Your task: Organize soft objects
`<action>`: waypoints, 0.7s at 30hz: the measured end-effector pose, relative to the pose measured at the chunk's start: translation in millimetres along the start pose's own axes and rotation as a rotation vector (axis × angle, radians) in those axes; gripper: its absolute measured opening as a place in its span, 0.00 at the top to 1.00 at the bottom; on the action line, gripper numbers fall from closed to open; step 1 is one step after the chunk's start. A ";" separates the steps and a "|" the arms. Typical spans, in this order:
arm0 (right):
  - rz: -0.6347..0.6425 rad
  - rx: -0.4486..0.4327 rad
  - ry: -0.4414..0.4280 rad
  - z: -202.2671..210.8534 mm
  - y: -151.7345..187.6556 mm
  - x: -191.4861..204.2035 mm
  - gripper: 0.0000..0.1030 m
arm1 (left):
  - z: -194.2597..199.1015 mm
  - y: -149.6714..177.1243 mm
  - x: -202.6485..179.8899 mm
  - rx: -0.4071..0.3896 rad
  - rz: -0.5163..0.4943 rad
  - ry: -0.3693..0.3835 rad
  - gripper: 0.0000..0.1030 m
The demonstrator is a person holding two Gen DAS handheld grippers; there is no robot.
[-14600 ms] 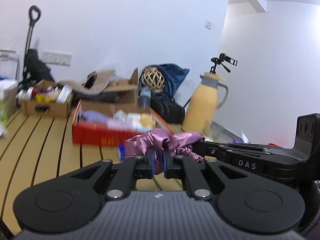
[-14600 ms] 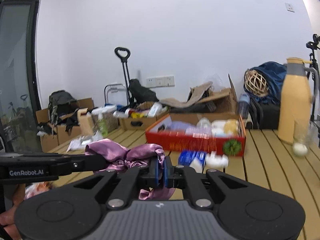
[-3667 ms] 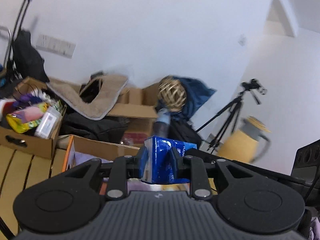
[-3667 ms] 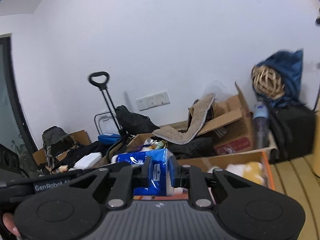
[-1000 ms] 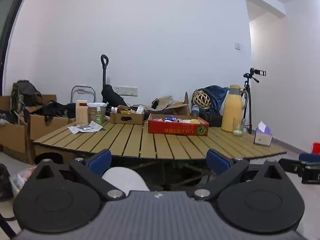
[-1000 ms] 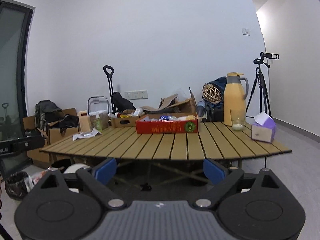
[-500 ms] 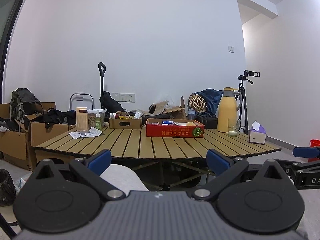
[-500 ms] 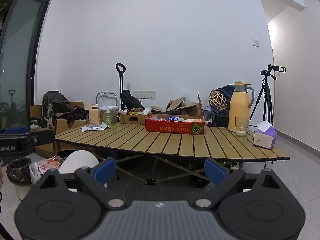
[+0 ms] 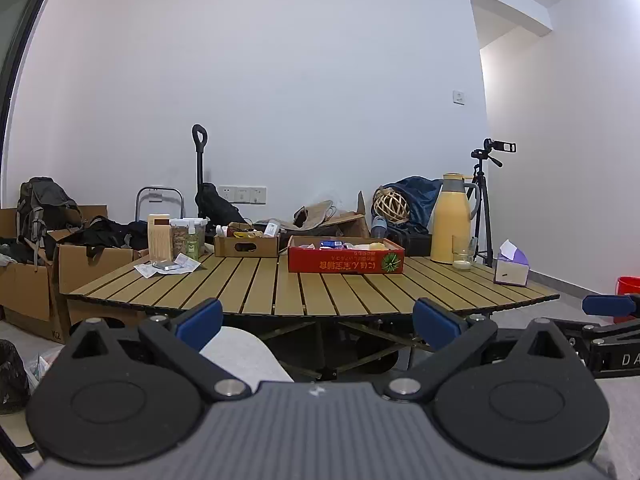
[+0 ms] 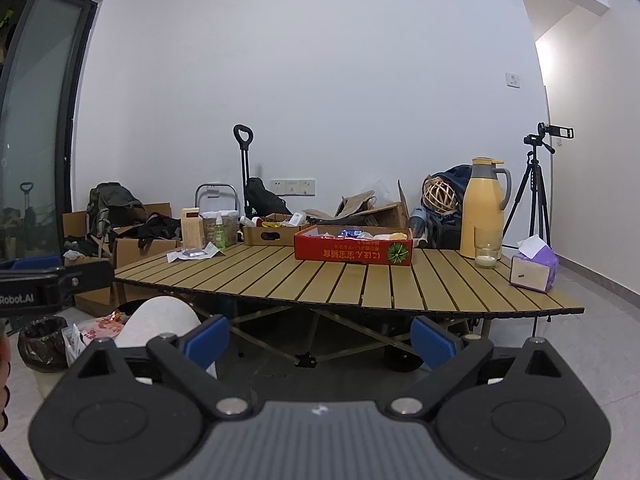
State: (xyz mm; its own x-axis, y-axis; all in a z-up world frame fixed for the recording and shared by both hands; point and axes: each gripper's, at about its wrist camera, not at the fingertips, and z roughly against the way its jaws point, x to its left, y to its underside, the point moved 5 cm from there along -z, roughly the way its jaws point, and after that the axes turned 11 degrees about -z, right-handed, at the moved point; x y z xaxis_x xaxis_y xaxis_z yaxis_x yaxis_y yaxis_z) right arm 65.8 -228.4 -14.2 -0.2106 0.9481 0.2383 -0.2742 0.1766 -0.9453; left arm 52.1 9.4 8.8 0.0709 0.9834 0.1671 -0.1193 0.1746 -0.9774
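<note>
Soft objects are now lying in the red box [image 9: 345,261] on the surface [image 9: 312,288], since both tongs [image 9: 318,316] [image 10: 320,338], released and empty, are drawing back, so organizing is looking finished.

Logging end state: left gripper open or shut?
Open. Left gripper fingers are spread wide, nothing between them.

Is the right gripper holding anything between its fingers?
No, the right gripper is open, its blue fingers spread wide with only floor and table behind them.
</note>
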 end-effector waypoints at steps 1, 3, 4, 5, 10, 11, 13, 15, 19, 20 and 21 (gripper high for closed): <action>0.000 0.001 -0.001 -0.3 0.5 0.0 0.05 | -0.2 0.1 0.1 0.001 0.001 0.001 0.00; 0.001 0.001 -0.003 0.7 2.0 1.5 0.05 | 0.1 0.7 -0.6 0.004 0.003 0.000 0.00; 0.001 0.001 -0.003 0.8 2.3 1.4 0.05 | 0.9 0.9 1.3 0.003 0.002 0.001 0.00; 0.001 0.002 -0.003 0.7 2.6 1.3 0.05 | 1.5 0.9 0.7 0.002 0.002 0.002 0.00; -0.004 0.001 -0.001 0.7 2.0 -0.4 0.05 | 1.6 0.3 -0.5 0.000 -0.002 0.005 0.00; -0.004 0.000 -0.001 0.5 2.0 -0.6 0.05 | 1.7 0.4 -1.1 -0.001 -0.003 0.005 0.00; -0.004 -0.001 0.001 0.3 2.0 -0.9 0.05 | 1.1 -0.1 0.3 0.000 -0.001 0.005 0.00; -0.004 -0.001 0.001 0.4 2.0 -1.3 0.05 | 1.0 0.0 0.7 0.000 -0.001 0.006 0.00; -0.006 0.002 -0.009 0.5 2.4 -1.0 0.05 | 0.7 -0.3 0.3 0.001 -0.002 0.007 0.00; -0.006 0.003 -0.009 0.3 2.6 -0.7 0.05 | 0.7 -0.5 -0.1 0.000 -0.003 0.007 0.00; -0.005 0.003 -0.009 0.3 2.4 -0.8 0.05 | 0.7 -0.4 -0.1 0.000 -0.002 0.006 0.00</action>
State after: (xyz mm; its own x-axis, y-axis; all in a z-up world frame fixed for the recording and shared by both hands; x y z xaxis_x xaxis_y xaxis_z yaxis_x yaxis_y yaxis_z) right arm 65.0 -228.8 -16.6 -0.2174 0.9449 0.2448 -0.2776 0.1805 -0.9436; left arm 51.4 9.3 9.2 0.0769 0.9828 0.1681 -0.1193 0.1765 -0.9770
